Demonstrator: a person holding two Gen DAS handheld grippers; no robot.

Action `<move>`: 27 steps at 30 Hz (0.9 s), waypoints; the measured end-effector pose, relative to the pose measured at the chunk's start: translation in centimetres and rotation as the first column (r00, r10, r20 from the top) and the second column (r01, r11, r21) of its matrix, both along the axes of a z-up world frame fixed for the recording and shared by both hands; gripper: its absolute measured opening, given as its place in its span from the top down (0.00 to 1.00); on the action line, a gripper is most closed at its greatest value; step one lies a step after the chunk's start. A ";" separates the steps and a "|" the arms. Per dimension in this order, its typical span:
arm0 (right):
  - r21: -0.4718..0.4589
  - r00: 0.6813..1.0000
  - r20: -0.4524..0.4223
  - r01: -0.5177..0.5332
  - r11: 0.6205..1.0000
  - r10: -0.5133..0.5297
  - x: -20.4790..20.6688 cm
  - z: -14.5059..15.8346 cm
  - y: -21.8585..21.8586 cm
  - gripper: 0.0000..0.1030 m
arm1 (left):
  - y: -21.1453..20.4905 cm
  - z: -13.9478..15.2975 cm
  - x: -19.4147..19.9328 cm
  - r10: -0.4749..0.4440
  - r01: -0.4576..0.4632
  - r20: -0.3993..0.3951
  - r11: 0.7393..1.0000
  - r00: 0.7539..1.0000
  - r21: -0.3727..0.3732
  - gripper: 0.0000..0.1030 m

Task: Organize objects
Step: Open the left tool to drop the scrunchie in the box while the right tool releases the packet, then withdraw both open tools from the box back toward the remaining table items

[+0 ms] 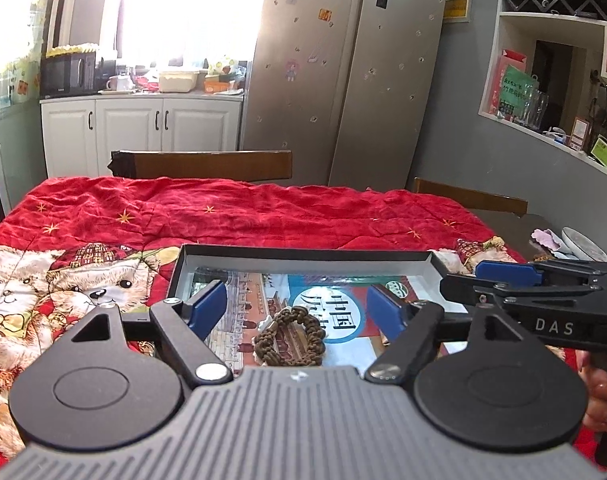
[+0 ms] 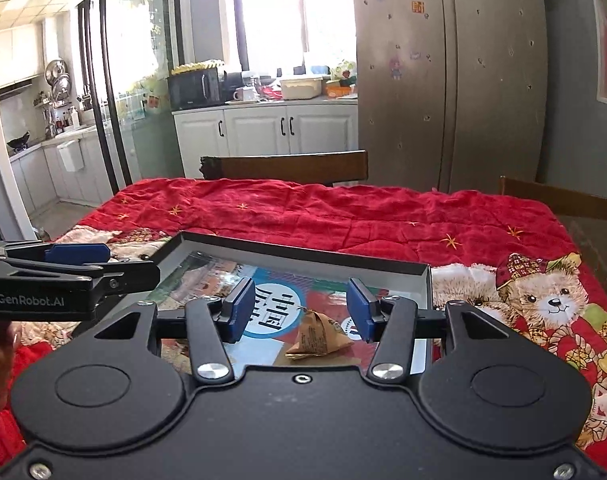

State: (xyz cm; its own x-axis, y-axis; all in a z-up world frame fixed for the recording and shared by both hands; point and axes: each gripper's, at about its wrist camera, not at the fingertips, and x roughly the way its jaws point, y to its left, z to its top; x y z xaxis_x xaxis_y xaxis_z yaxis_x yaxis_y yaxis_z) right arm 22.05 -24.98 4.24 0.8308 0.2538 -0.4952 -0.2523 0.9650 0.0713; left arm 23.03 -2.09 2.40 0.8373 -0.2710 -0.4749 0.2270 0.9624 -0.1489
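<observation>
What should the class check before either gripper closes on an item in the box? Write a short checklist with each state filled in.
1. Left gripper open: ok.
2. Braided bracelet lies between the left gripper's fingers: ok.
3. Right gripper open: ok.
4. Pyramid packet lies between the right gripper's fingers: ok.
5. Both items rest inside the shallow box: ok.
6. Fingers low enough to grip: cannot tell.

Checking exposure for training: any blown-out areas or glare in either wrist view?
Left wrist view: window clipped white; glossy print in the box shows glare. Right wrist view: window blown out, print glare milder; fridge bows from fisheye.
</observation>
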 end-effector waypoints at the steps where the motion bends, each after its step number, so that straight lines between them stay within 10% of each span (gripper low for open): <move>1: 0.000 1.000 0.003 -0.002 1.000 0.002 -0.2 0.2 0.0 0.51 | 0.0 0.2 -0.2 -0.001 0.001 0.004 1.000 1.000 0.002 0.16; 27: 0.008 0.999 0.031 -0.041 0.999 0.040 -6.7 2.3 -1.3 0.46 | -0.1 2.1 -5.6 -0.040 0.036 0.057 0.997 0.998 0.065 0.12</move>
